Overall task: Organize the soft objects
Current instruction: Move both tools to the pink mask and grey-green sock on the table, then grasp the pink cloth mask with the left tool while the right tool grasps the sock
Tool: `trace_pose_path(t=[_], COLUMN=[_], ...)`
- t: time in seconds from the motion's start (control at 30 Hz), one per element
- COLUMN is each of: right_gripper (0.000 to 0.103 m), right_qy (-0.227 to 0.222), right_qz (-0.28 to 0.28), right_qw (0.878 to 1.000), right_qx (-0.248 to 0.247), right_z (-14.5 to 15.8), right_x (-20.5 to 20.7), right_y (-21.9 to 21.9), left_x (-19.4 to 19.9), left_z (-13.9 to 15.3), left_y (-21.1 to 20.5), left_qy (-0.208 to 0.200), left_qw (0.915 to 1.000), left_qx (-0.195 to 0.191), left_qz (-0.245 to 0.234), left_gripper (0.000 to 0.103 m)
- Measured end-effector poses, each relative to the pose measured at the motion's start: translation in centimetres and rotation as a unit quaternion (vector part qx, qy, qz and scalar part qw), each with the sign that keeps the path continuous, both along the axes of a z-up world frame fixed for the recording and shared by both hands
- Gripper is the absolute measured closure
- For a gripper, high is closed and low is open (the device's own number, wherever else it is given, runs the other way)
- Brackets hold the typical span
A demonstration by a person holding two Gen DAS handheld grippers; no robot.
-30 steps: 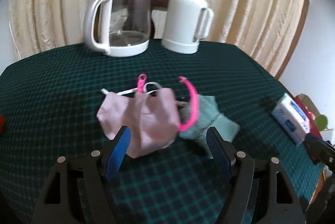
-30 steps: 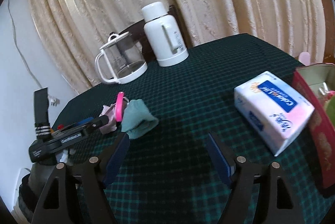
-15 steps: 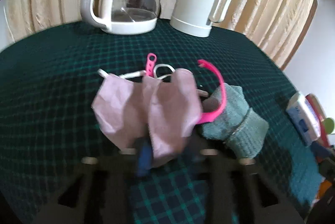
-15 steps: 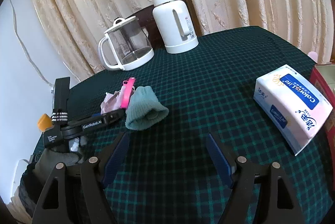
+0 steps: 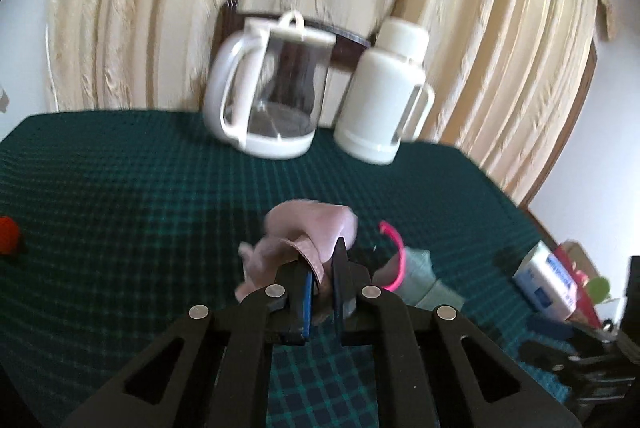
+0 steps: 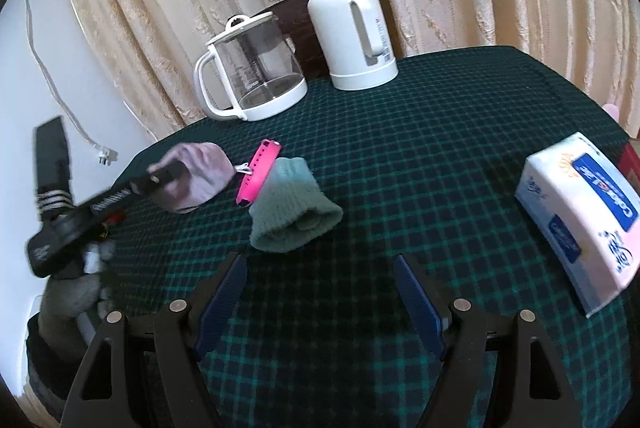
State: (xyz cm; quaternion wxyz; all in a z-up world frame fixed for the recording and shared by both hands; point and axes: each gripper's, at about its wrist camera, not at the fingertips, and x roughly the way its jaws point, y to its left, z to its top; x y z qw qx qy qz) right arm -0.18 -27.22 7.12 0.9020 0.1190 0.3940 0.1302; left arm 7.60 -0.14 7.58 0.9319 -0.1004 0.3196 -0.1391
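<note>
Left wrist view shows your left gripper (image 5: 323,270) clenched on the pink cloth (image 5: 316,228), bunched mid-table left of the green sock (image 6: 294,206), while your right gripper (image 6: 320,292) hangs released over bare green-checked tablecloth (image 6: 420,164) near that sock.

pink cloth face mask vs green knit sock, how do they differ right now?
The pink cloth face mask is pinched in the shut left gripper; the green knit sock lies free on the checked tablecloth, ungripped. The mask is smooth fabric, bunched up; the sock is ribbed knit, lying flat. Both are soft items flanking the pink plastic band.
</note>
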Motion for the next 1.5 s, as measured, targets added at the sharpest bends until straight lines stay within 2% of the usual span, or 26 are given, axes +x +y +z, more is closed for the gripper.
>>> trace_pose_path(t=[0.13, 0.37, 0.57, 0.77, 0.8, 0.83, 0.93, 0.97, 1.07, 1.13, 1.3, 1.47, 1.5], right_gripper=[0.023, 0.023, 0.023, 0.023, 0.029, 0.049, 0.074, 0.078, 0.082, 0.088, 0.088, 0.087, 0.082], right_qy=[0.007, 0.041, 0.049, 0.047, 0.048, 0.051, 0.058, 0.059, 0.038, 0.026, -0.004, -0.014, -0.012], right_qz=[0.014, 0.04, 0.066, 0.055, 0.053, 0.05, 0.039, 0.037, 0.021, 0.018, 0.002, -0.003, -0.001], right_qw=[1.0, 0.998, 0.995, 0.993, 0.993, 0.993, 0.995, 0.996, 0.998, 0.999, 1.0, 1.0, 1.0], right_qx=[-0.007, -0.014, -0.05, -0.094, -0.094, -0.092, -0.069, -0.055, -0.036, -0.025, -0.01, -0.007, -0.006], right_z=[0.0, -1.0, -2.0, -3.3, -3.5, -3.7, -3.5, -3.2, -1.7, -0.8, 1.2, 1.3, 1.1], right_x=[1.3, 4.0, 6.3, 8.3, 8.5, 8.7, 8.6, 8.4, 7.2, 6.4, 4.6, 4.4, 4.6], right_y=[1.1, 3.2, 5.8, 6.6, 6.5, 6.3, 5.0, 4.5, 3.3, 2.6, 1.1, 0.6, 0.7], left_x=[-1.0, -2.5, -3.1, -3.1, -3.1, -3.0, -3.0, -3.1, -3.2, -3.4, -3.5, -3.8, -3.9], left_z=[2.0, 3.5, 4.1, 4.0, 3.8, 3.7, 3.7, 3.7, 3.9, 4.0, 4.3, 4.6, 4.6], left_y=[1.1, 2.3, 2.5, 2.7, 2.8, 2.8, 2.8, 2.8, 2.6, 2.5, 2.2, 1.6, 1.5], left_qy=[-0.027, -0.046, -0.054, -0.051, -0.047, -0.045, -0.043, -0.044, -0.048, -0.049, -0.05, -0.054, -0.055], left_qw=[0.9994, 0.9982, 0.9972, 0.9972, 0.9973, 0.9974, 0.9974, 0.9974, 0.9971, 0.997, 0.9963, 0.9961, 0.9961], left_qx=[-0.02, -0.038, -0.052, -0.054, -0.055, -0.055, -0.057, -0.057, -0.059, -0.059, -0.07, -0.067, -0.067], left_qz=[0.005, 0.005, 0.004, 0.009, 0.009, 0.009, 0.008, 0.007, 0.005, 0.002, -0.008, -0.013, -0.014], left_gripper=[0.096, 0.096, 0.096, 0.096, 0.096, 0.096, 0.096, 0.096, 0.096, 0.096, 0.096, 0.096, 0.096])
